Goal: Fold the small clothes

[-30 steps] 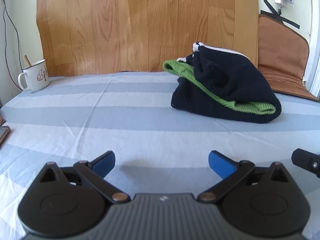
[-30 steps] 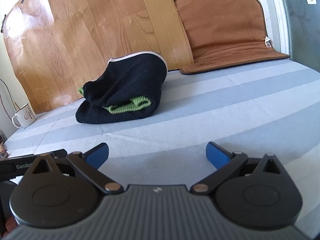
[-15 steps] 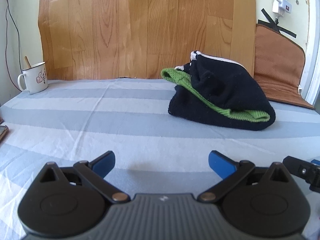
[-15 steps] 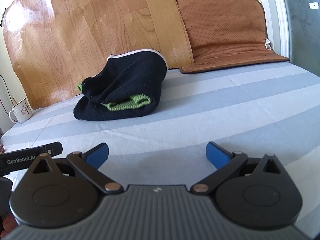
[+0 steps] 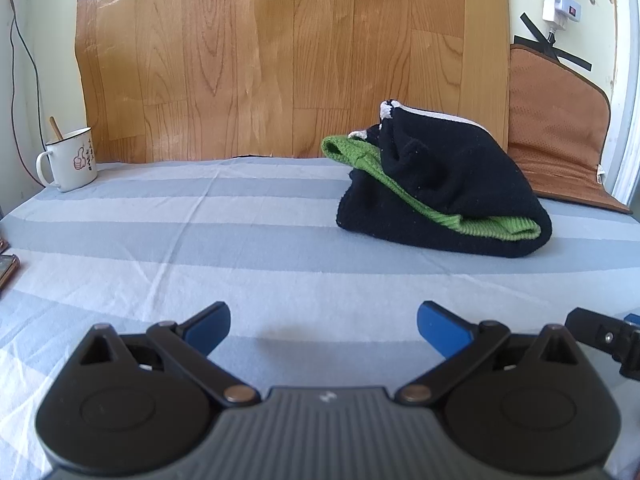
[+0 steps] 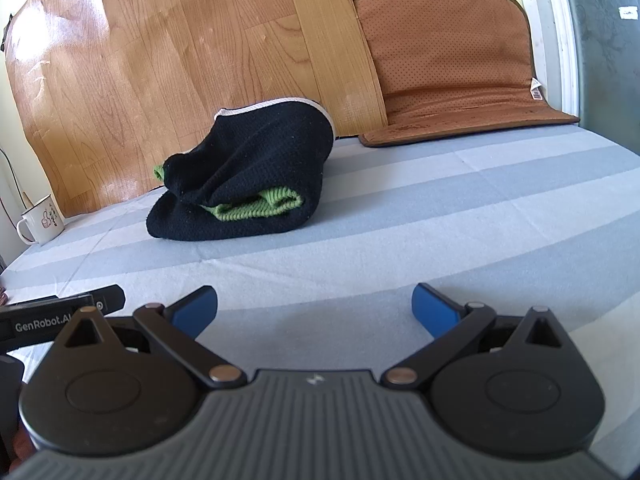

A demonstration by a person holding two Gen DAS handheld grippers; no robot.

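Note:
A folded black knit garment point(image 5: 444, 184) with green ribbed trim and a white edge lies in a bundle on the striped bed sheet point(image 5: 200, 240). In the left wrist view it sits far ahead, to the right. In the right wrist view the same garment point(image 6: 248, 184) sits ahead, left of centre. My left gripper point(image 5: 323, 326) is open and empty, well short of the garment. My right gripper point(image 6: 315, 311) is open and empty too, low over the sheet.
A white enamel mug point(image 5: 70, 160) with a stick in it stands at the far left by the wood-grain panel point(image 5: 280, 60). A brown perforated mat point(image 6: 448, 60) leans on the wall at the right. A phone edge point(image 5: 6, 270) lies at the left.
Both grippers have drawn back a little and levelled; the garment has shifted slightly in each view. Both stay open and the garment has not moved on the sheet.

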